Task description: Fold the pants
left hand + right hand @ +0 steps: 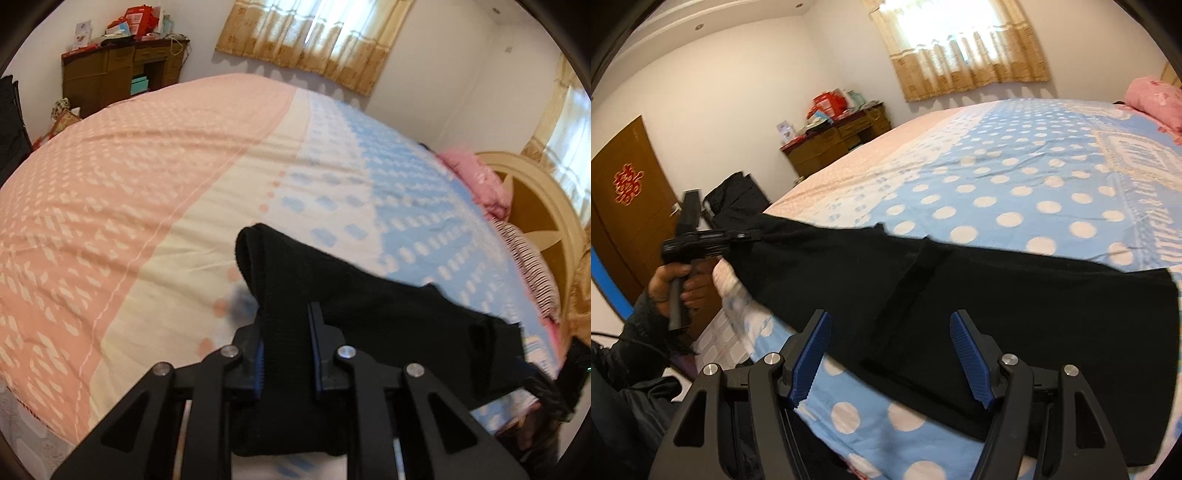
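**Left gripper clamped on pants end; right gripper held wide above pants**

Left gripper [286,332] is seen with its jaws drawn narrow, and a fold of the black pants [332,295] is pinched between the blue pads [314,347]. From the left wrist view, the fabric is bunched between the fingers, with one end raised as a rounded lobe above the bedspread [147,192] and the remainder trailing away to the right edge of the frame. From the right wrist view, the same left gripper [746,234] is seen at the left end of the garment, beyond the bed corner, its handle gripped by a hand [683,284] in a dark sleeve [635,343]. The pants end is lifted clear of the bed at that point.

Right gripper [890,354] is held with its jaws set wide apart. No fabric is pressed by its pads; the pants [997,295] are seen beyond and between the open fingers. Whether the fingertips touch the cloth cannot be determined.

The pants are laid lengthwise along the near edge of the bed, on the blue dotted part of the bedspread [1015,184], stretched from the left gripper across to the right side of the frame. A pink pillow [1156,99] is located at the far right and a wooden desk [834,144] against the far wall.
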The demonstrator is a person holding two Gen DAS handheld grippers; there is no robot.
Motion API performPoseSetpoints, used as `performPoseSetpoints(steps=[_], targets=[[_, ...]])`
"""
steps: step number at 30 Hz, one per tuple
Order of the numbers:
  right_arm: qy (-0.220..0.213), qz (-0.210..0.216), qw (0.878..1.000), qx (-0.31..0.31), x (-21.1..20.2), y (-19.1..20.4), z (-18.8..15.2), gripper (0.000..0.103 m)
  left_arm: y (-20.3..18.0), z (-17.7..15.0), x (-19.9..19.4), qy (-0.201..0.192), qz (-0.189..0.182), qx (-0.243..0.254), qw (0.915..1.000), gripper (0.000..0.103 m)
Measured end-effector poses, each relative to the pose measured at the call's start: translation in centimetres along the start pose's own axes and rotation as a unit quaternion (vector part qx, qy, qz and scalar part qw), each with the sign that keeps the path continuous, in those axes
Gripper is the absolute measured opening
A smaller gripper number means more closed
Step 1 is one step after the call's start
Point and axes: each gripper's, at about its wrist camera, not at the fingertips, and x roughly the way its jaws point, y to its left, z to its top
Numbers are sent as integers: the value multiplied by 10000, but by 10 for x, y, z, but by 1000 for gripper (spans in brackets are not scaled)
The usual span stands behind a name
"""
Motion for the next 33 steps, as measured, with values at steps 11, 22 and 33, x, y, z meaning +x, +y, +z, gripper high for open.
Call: performPoseSetpoints(steps=[11,22,33], targets=[[-831,-835,9917,519,-59,-36,27,69,-101,18,-31,-18,-1228,490,9912,19],[-1355,-1703,9528,2115,-105,-115,15,69,-223,16,-7,545,-1888,1363,9710,19],[-1638,-2006,9445,2021,-127,-126,14,70,-326,-3,30,1096,-2126,1967,9508,19]])
